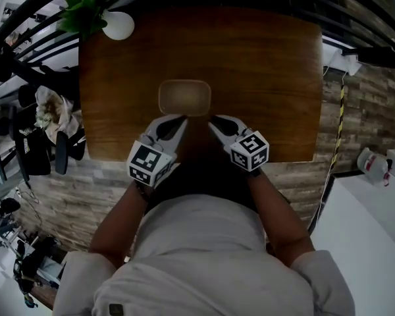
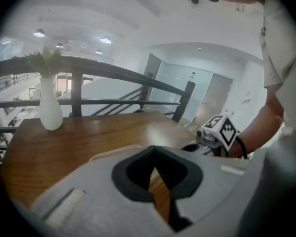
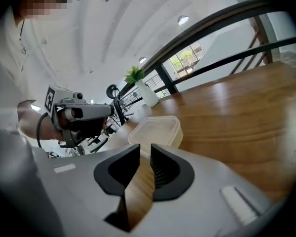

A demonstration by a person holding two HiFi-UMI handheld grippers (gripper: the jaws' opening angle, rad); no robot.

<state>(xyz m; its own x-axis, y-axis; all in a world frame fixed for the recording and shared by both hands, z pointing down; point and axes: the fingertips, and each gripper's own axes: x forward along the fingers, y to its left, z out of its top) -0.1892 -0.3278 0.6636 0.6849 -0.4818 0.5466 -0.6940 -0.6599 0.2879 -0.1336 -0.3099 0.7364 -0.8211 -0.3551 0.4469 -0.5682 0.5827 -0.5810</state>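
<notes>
Both hand-held grippers hover low over the near edge of a brown wooden table (image 1: 270,64), tips angled toward each other. My left gripper (image 2: 154,150) has its black pads drawn together at the tips, with only a sliver of wood grain showing behind them. My right gripper (image 3: 144,148) stands a narrow slot apart with nothing in it.

Just past both tips, at 12 o'clock, rests a translucent plastic container (image 1: 184,97) — near each gripper, with no contact that I can make out. Whether anything lies inside it is too dim to tell. In the left gripper view my gripper's own grey body hides nearly all of it, and only a pale strip of rim shows. My forearms and light shirt fill the lower half of the head view and cover the table's near edge between the grippers.

At 11 o'clock, on the table's far left corner, a white vase (image 1: 118,25) holds a green sprig (image 1: 84,8). A black railing (image 2: 113,72) runs behind the table. A plank floor (image 1: 372,104) shows at 3 o'clock.

At 4 o'clock a white surface (image 1: 375,242) is cut off by the frame, and the small items on it are too blurred to name. At 9 o'clock a dark clutter (image 1: 46,137) is hard to make out. Beyond the rail lies a bright hall — white ceiling, round lights, glass doors.
</notes>
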